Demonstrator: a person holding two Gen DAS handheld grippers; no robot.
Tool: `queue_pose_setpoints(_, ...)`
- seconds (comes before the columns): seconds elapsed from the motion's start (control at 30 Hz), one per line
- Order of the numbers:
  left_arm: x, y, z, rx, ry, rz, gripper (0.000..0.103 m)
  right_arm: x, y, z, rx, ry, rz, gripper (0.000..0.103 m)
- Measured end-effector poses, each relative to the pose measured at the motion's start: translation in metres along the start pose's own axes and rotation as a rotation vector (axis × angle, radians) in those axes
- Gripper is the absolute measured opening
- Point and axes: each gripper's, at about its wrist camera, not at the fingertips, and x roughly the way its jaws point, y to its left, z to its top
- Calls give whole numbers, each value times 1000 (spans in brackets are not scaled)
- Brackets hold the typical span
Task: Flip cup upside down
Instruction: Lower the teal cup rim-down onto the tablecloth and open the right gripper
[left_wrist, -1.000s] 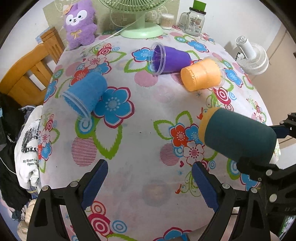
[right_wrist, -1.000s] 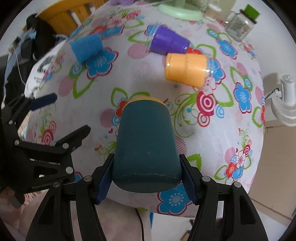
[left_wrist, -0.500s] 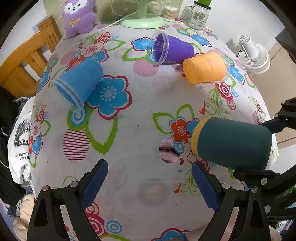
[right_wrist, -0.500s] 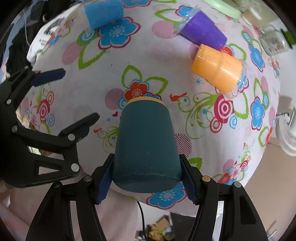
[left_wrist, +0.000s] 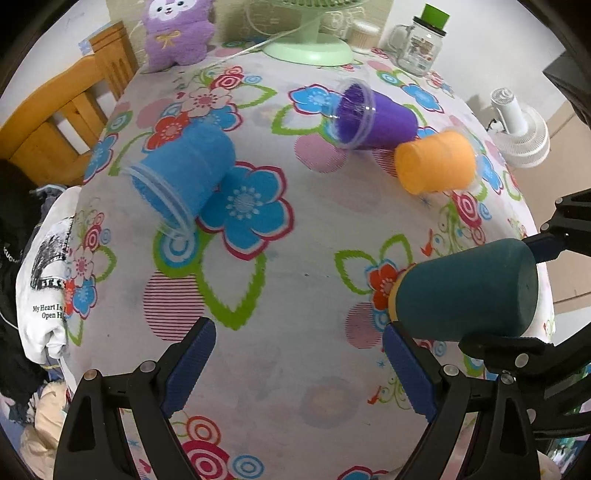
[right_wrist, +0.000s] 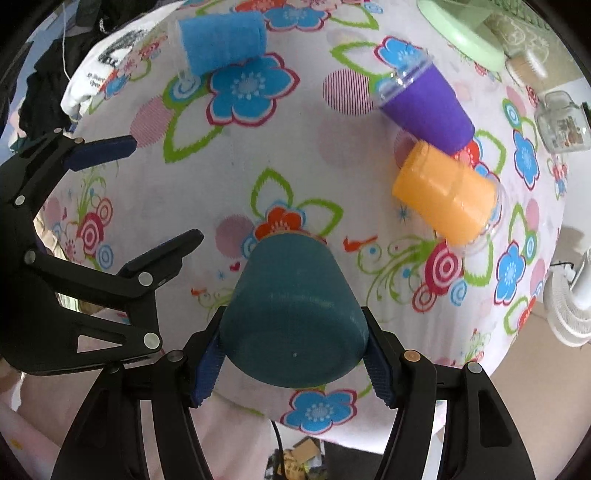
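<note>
My right gripper (right_wrist: 293, 365) is shut on a dark teal cup (right_wrist: 291, 314) with a yellow rim and holds it tilted, rim pointing down toward the flowered tablecloth (right_wrist: 240, 173), base toward the camera. In the left wrist view the teal cup (left_wrist: 465, 291) hangs at the right, held in the air. My left gripper (left_wrist: 295, 365) is open and empty above the cloth near the table's front edge; it also shows in the right wrist view (right_wrist: 129, 199).
A blue cup (left_wrist: 181, 181), a purple cup (left_wrist: 373, 114) and an orange cup (left_wrist: 436, 162) lie on their sides on the table. A green fan base (left_wrist: 310, 51), a glass jar (left_wrist: 421, 44) and a purple plush toy (left_wrist: 177, 33) stand at the back. A wooden chair (left_wrist: 55, 122) is at the left.
My right gripper has tipped the teal cup further, so its rim now points down at the cloth. The left gripper stays open and has shifted slightly.
</note>
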Motion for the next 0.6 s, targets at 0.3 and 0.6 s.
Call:
queue_pose_setpoints(0.3, -11, 11, 6, -10, -14, 58, 93, -8, -4, -9, 97, -168, 55, 70)
queue_pose_setpoints(0.6, -45, 6, 14, -4, -62, 94, 94, -30, -25, -42, 296, -339, 132, 86)
